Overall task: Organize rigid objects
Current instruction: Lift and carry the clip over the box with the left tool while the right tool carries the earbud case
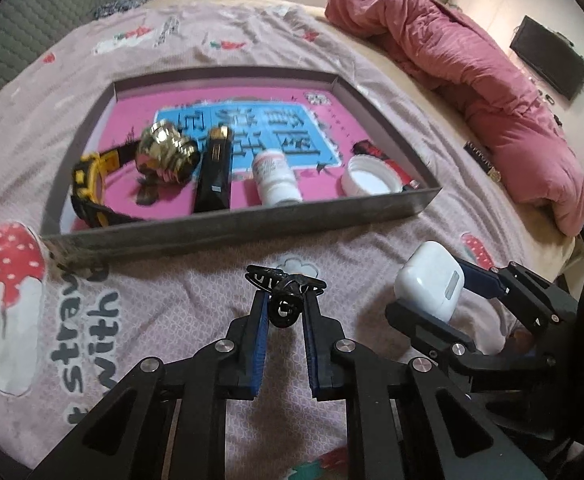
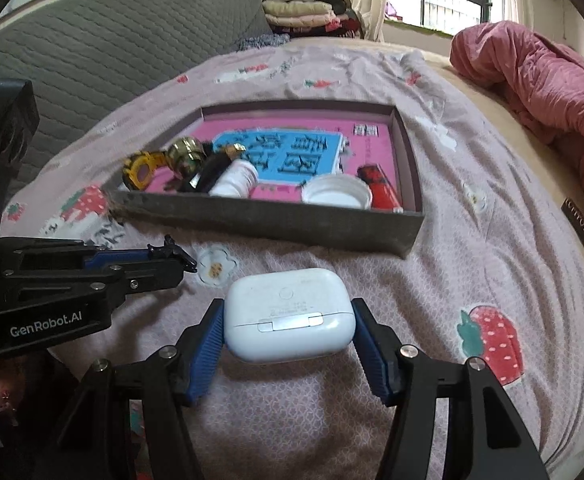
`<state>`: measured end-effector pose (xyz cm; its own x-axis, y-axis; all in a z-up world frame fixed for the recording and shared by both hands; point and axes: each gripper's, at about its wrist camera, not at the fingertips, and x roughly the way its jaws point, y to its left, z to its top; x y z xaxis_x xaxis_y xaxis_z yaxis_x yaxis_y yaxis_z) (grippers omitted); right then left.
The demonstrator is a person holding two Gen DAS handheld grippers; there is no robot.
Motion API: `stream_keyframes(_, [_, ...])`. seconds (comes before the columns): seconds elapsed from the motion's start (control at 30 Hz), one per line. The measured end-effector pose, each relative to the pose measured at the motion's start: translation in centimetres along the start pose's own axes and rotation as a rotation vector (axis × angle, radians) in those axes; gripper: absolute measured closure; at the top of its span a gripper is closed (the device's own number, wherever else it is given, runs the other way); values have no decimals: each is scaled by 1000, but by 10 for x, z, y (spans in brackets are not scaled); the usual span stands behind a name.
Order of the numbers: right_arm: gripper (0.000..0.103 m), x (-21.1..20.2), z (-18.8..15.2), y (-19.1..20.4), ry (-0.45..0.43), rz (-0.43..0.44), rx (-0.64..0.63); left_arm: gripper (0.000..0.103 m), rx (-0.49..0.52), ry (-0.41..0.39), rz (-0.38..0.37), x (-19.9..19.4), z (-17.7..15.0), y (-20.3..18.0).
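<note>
- Your left tongs (image 1: pixel 285 300) are clamped on a black clip (image 1: pixel 283 286), above the bed (image 1: pixel 171 312), just short of the tray (image 1: pixel 231 232).
- Your right tongs (image 2: pixel 289 316) grip a white case (image 2: pixel 287 312) by its ends, near the tray's front wall.

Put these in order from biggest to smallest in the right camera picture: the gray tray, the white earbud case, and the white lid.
1. Gray tray, clearly the biggest.
2. White earbud case.
3. White lid.

The case sits much nearer the camera, so it may only look bigger than the lid.
</note>
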<state>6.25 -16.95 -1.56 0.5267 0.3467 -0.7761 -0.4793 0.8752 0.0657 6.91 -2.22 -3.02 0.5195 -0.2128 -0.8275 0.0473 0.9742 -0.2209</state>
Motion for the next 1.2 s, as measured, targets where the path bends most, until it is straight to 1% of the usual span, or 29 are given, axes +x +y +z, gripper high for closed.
stream_keyframes(0.2, [42, -8, 7, 7, -35, -5, -25, 87, -10, -39, 10, -21, 4, 4])
stream_keyframes(0.4, [42, -12, 18, 5, -63, -10, -13, 87, -39, -76, 27, -32, 15, 16])
stream_keyframes(0.77, [42, -14, 39, -10, -106, -30, 40, 87, -95, -117, 44, -39, 34, 37])
stream_keyframes(1.2, [42, -6, 54, -13, -120, -57, 35, 87, -143, -143, 66, -35, 51, 57])
